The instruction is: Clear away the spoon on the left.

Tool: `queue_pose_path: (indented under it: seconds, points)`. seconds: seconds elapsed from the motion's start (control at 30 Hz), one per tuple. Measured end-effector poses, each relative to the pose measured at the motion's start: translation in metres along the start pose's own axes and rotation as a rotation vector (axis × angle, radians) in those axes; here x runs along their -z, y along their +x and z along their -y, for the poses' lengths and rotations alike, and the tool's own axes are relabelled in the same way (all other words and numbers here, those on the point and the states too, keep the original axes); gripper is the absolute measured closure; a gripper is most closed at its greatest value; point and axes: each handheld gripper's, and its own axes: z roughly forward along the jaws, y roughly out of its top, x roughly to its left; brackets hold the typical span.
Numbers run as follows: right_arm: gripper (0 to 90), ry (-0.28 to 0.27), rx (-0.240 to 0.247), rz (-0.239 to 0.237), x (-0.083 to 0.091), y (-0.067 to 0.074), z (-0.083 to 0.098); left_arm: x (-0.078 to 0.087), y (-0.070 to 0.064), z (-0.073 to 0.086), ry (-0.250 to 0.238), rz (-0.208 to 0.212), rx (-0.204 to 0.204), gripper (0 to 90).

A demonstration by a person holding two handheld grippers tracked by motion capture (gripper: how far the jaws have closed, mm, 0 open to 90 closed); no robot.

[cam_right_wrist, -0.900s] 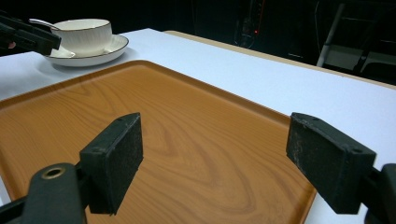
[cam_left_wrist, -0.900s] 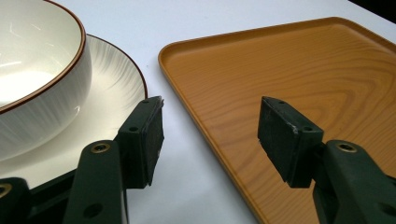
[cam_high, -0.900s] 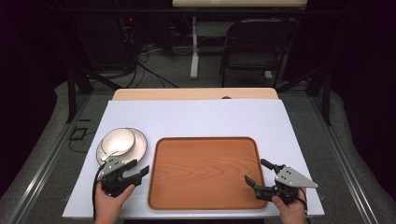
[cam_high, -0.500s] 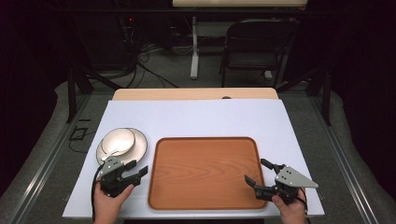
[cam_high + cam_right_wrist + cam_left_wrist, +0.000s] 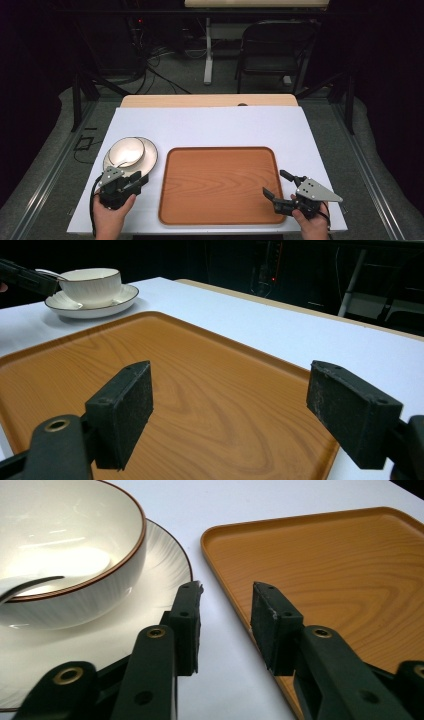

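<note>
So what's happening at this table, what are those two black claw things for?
A person is holding a gripper in each hand over a white-covered table. The left gripper has its fingers apart with nothing between them, hovering at the near rim of a plate that carries a white bowl; there seems to be a spoon in the bowl. The right gripper is open and empty above the near right corner of an empty wooden tray. Nothing is being held.

Left claw (image 5: 134, 181) jaws partly apart, gripping nothing; right claw (image 5: 276, 187) jaws wide apart, empty
</note>
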Motion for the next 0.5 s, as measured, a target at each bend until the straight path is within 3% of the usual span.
queue_pose_path:
  seconds: [0.4, 0.5]
  points:
    - [18.5, -0.006, -0.006, 0.003, 0.0, 0.001, -0.001, 0.008, 0.008, -0.009, -0.01, -0.019, 0.041, 71.9]
    - [18.5, -0.017, 0.008, -0.002, 0.0, 0.002, -0.001, 0.01, 0.008, -0.014, -0.006, -0.03, 0.028, 74.4]
